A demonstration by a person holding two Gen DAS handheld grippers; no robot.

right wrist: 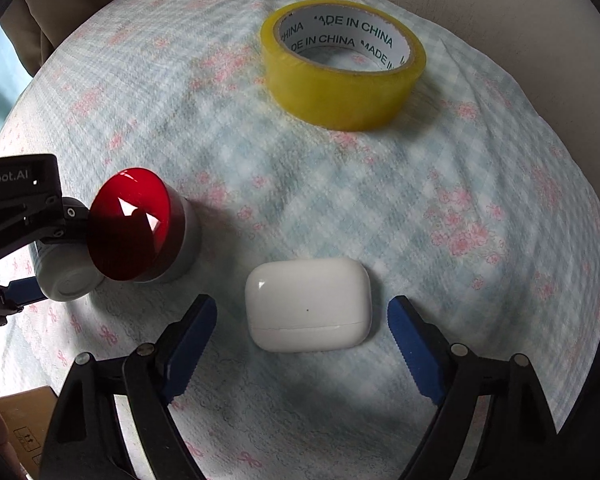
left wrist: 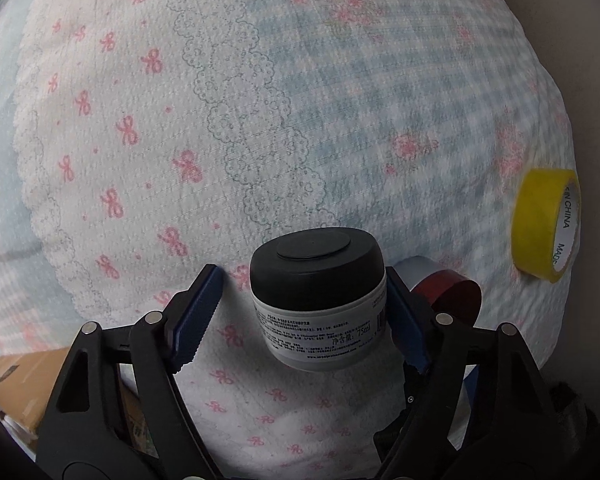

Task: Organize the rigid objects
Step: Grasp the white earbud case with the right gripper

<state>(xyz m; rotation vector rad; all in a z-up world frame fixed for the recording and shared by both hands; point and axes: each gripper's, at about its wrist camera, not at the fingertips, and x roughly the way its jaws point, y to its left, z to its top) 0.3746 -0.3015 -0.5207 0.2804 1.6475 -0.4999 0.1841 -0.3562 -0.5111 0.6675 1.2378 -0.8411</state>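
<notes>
**A:** What worries you here?

**B:** The black-lidded jar (left wrist: 318,300). It sits between the fingers of the left gripper (left wrist: 300,312), but only the right finger looks to be against it; the left finger stands off with cloth showing in the gap. So those fingers are spread, not pinching. If the hand lifts or swings now, I'd expect the jar to tip or roll away.

**A:** Roll where?

**B:** Toward the red-lidded jar (right wrist: 140,226), which is just beside it, on its right as the left wrist camera sees it. A knock could topple that one too. The quilted cloth (right wrist: 340,200) underneath looks soft and uneven, so nothing stands very firmly.

**A:** And the other hand?

**B:** The right gripper (right wrist: 302,332) is spread wide around the white earbud case (right wrist: 308,304), touching neither side. The case lies to the right of the red-lidded jar, apart from it. It's smooth and rounded, so an off-centre squeeze might squirt it out forwards.

**A:** The tape?

**B:** The yellow tape roll (right wrist: 342,66) lies flat, well beyond the red-lidded jar, close to the cloth's far edge. Anything pushed against it could send it over.

**A:** The hands themselves?

**B:** Both work close to that red-lidded jar; they could collide.
</notes>
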